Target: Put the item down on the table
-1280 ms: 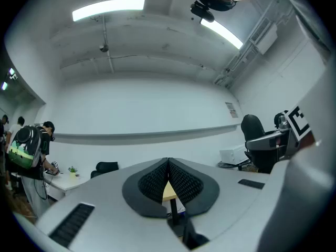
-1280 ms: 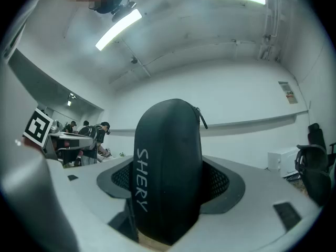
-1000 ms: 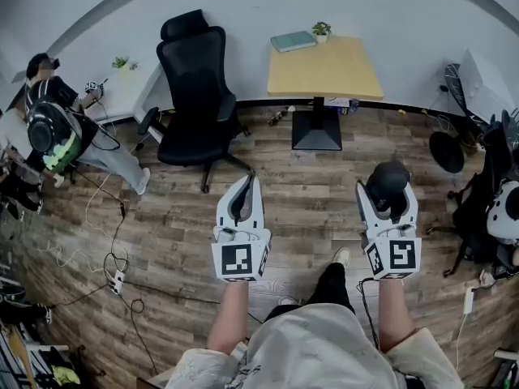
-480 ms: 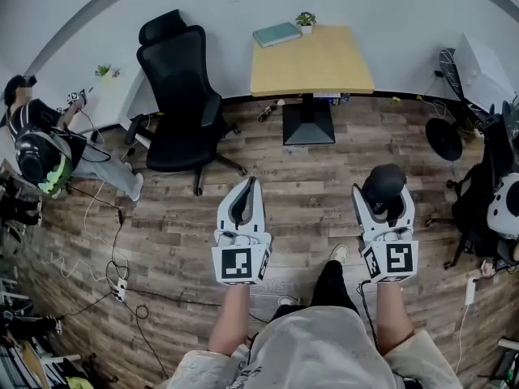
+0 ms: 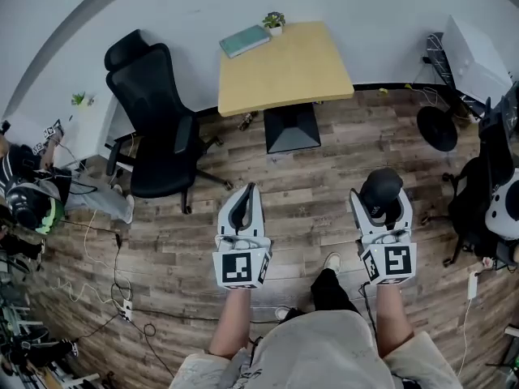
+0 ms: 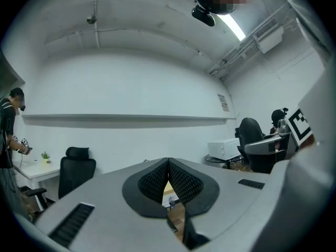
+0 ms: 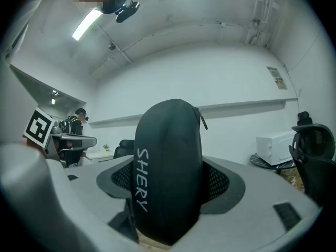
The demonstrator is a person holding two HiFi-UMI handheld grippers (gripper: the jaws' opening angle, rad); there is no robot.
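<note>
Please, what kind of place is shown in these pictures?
Probably an office or lab workroom. A black office chair and a small wooden table with a book stand by a plain white wall, and loose cables lie on the wood floor.

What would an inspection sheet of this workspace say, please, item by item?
Surface: table, wood top, mostly bare, ahead of both grippers.
Job's things: black case, clamped in the right hand-held gripper, not yet on the table.
Clutter: book and small plant at the table's far edge.
Grippers: left hand-held gripper shut, empty; right shut on the case.
Cables: cables loose on the floor at left.
Surroundings: wood floor, black chair, a person at far left.
</note>
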